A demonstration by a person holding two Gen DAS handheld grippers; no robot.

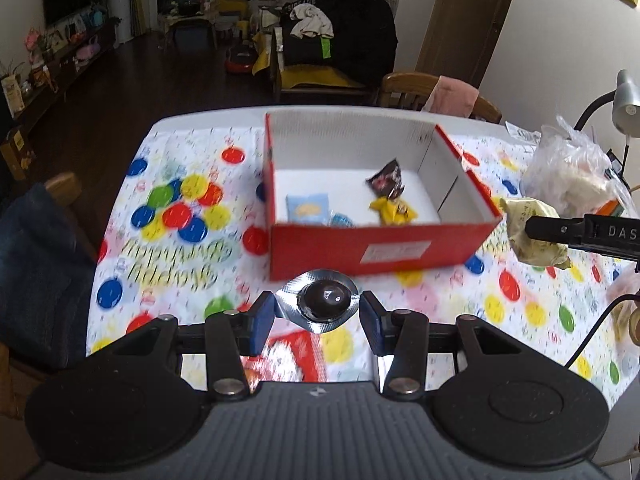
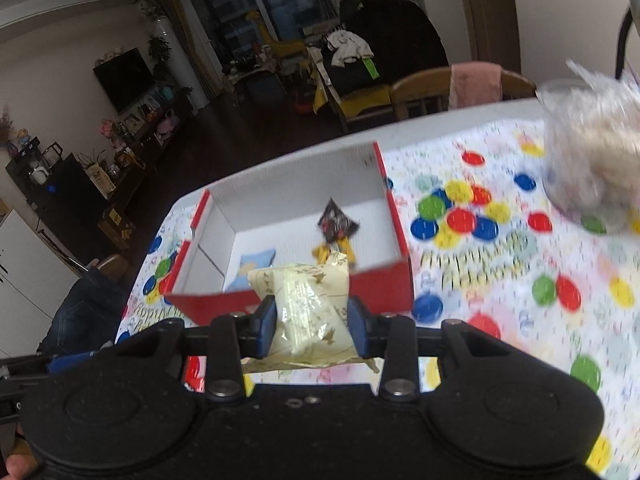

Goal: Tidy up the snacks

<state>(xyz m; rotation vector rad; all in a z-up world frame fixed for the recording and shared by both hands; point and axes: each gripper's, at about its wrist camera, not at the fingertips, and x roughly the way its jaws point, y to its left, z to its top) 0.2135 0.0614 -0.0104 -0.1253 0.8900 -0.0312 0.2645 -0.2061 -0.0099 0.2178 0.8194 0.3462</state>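
Observation:
A red cardboard box (image 1: 384, 246) with a white inside stands on the table; it also shows in the right wrist view (image 2: 384, 280). Inside lie a dark wrapped snack (image 1: 386, 180), a yellow one (image 1: 394, 210) and a pale blue packet (image 1: 307, 208). My left gripper (image 1: 318, 312) is shut on a foil-edged blister holding a dark round chocolate (image 1: 324, 300), just in front of the box's near wall. My right gripper (image 2: 312, 320) is shut on a pale yellow snack packet (image 2: 308, 308) held at the box's near wall; the packet also shows right of the box in the left wrist view (image 1: 532, 232).
The table wears a white cloth with coloured dots (image 1: 180, 208). A clear plastic bag of pale items (image 1: 572, 168) sits at the right. A red and white packet (image 1: 296, 356) lies under my left gripper. A wooden chair (image 1: 416, 88) stands behind the table.

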